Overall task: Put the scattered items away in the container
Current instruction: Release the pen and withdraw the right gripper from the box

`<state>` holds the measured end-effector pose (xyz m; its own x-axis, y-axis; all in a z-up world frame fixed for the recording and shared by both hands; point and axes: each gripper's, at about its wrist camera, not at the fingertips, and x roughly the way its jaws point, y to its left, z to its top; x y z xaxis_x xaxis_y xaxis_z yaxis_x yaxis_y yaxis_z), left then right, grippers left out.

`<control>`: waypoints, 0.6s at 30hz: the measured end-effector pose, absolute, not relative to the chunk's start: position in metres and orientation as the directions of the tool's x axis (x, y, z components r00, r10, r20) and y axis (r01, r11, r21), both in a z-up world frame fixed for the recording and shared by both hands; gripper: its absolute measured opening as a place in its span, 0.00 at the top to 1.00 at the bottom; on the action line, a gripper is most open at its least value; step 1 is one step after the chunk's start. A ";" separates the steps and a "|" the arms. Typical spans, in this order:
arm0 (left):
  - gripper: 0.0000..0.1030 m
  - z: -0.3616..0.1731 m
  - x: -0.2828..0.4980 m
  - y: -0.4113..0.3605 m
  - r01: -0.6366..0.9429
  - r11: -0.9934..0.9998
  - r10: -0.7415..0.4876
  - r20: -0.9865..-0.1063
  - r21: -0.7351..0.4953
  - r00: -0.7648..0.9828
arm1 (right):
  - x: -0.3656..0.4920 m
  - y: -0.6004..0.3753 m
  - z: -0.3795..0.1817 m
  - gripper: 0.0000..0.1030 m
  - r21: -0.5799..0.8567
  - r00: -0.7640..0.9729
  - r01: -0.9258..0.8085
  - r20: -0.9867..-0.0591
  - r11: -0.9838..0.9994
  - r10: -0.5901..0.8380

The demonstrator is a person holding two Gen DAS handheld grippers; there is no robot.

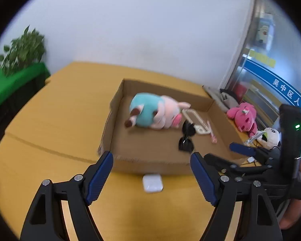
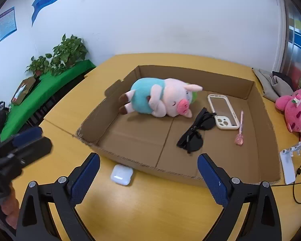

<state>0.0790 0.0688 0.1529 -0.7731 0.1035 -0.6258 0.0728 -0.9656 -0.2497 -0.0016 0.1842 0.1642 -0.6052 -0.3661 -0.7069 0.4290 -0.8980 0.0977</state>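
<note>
Cardboard box [image 2: 266, 120] sits open-topped on the yellow desk [image 2: 150, 210]. Already inside: plush pig [image 2: 160, 100] toward the far left, sunglasses [image 2: 198, 130] near the middle, phone case [image 2: 222, 110] just right of them, pink pen [image 2: 240, 128] at the right.

Still outside: a white earbud case [image 2: 122, 174] lying on the desk, touching or just beside the box's near wall. A pink plush [image 2: 295, 110] lies on the desk beyond the box's right wall; a white plush [image 1: 271, 136] shows near it in the left wrist view.

Left gripper [image 1: 151, 176]: jaws wide, nothing between them, earbud case on the desk just ahead. Right gripper [image 2: 148, 178]: jaws wide and empty, box's near wall ahead of them.

Judgement: between placements; most items are in, and the earbud case looks like the next pick. Left gripper is the better lined up. The move calls for lowering over the case, straddling it without snagging the cardboard wall behind it, closing, then lifting over the wall into free floor space. The smooth, rounded case may slip if pinched off-centre.
</note>
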 end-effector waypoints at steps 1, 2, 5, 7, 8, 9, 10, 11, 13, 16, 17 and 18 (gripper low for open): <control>0.23 0.149 0.081 0.068 0.080 -0.967 0.095 -0.632 -0.243 -0.769 | 0.002 0.181 0.162 0.03 0.095 -0.599 0.437 -0.711 -0.895 -0.368; 0.23 0.146 0.082 0.066 0.084 -0.967 0.091 -0.637 -0.239 -0.765 | 0.004 0.179 0.160 0.03 0.092 -0.595 0.441 -0.715 -0.893 -0.367; 0.23 0.142 0.088 0.058 0.096 -0.964 0.089 -0.643 -0.247 -0.761 | 0.011 0.176 0.157 0.03 0.110 -0.579 0.451 -0.719 -0.886 -0.384; 0.23 0.140 0.092 0.053 0.102 -0.964 0.084 -0.644 -0.247 -0.760 | 0.014 0.172 0.154 0.03 0.123 -0.563 0.463 -0.724 -0.878 -0.399; 0.23 0.139 0.093 0.050 0.102 -0.963 0.087 -0.645 -0.251 -0.759 | 0.016 0.169 0.153 0.03 0.122 -0.557 0.471 -0.727 -0.874 -0.402; 0.23 0.137 0.094 0.048 0.103 -0.961 0.093 -0.648 -0.258 -0.756 | 0.017 0.167 0.152 0.03 0.120 -0.554 0.475 -0.729 -0.872 -0.402; 0.23 0.134 0.094 0.045 0.107 -0.959 0.095 -0.652 -0.263 -0.753 | 0.019 0.164 0.150 0.03 0.118 -0.549 0.480 -0.733 -0.869 -0.402; 0.23 0.132 0.095 0.043 0.113 -0.957 0.096 -0.656 -0.268 -0.748 | 0.020 0.161 0.149 0.04 0.118 -0.544 0.483 -0.736 -0.867 -0.403; 0.23 0.126 0.095 0.038 0.121 -0.953 0.100 -0.665 -0.278 -0.740 | 0.020 0.156 0.146 0.04 0.118 -0.536 0.487 -0.742 -0.865 -0.403; 0.23 0.121 0.096 0.031 0.135 -0.950 0.097 -0.676 -0.282 -0.730 | 0.020 0.148 0.143 0.04 0.120 -0.525 0.495 -0.748 -0.861 -0.406; 0.23 0.120 0.096 0.028 0.138 -0.950 0.094 -0.677 -0.280 -0.729 | 0.020 0.145 0.141 0.04 0.121 -0.521 0.496 -0.750 -0.860 -0.407; 0.23 0.120 0.096 0.026 0.139 -0.950 0.093 -0.678 -0.279 -0.729 | 0.019 0.143 0.139 0.04 0.123 -0.518 0.497 -0.752 -0.859 -0.407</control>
<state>0.0962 0.0262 0.1197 -0.7287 0.0927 -0.6785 0.1385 -0.9504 -0.2786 0.0189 0.1431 0.1389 -0.5177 -0.4072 -0.7524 0.4974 -0.8589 0.1225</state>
